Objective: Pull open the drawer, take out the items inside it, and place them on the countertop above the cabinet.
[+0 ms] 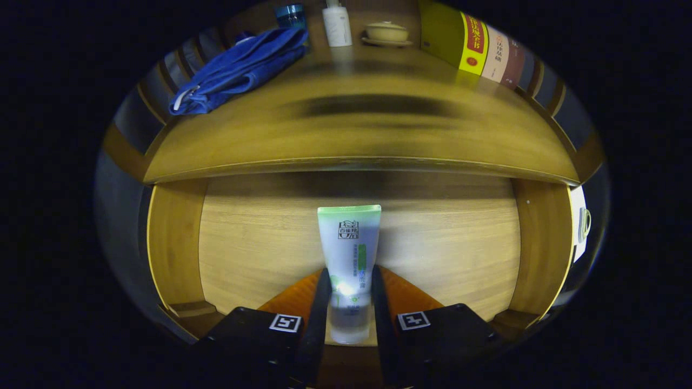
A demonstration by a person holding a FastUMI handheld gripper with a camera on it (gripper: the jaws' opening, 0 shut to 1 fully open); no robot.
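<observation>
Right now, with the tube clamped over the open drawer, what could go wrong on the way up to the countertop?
1. The gripper pinches the tube near its cap end, so the long free end may swing or slip.
2. The countertop lip overhangs the drawer; lifting straight up could knock the tube against it.
3. The blue towel, bottle and books crowd the back, so aim for the bare middle.

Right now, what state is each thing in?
drawer: pulled open.
tube: between the fingers, cap toward the camera, clamped.
hand-held gripper: shut on the tube.
blue cloth: crumpled on the countertop.
white bottle: upright.
lidded bowl: lid on.
books: standing upright.
</observation>
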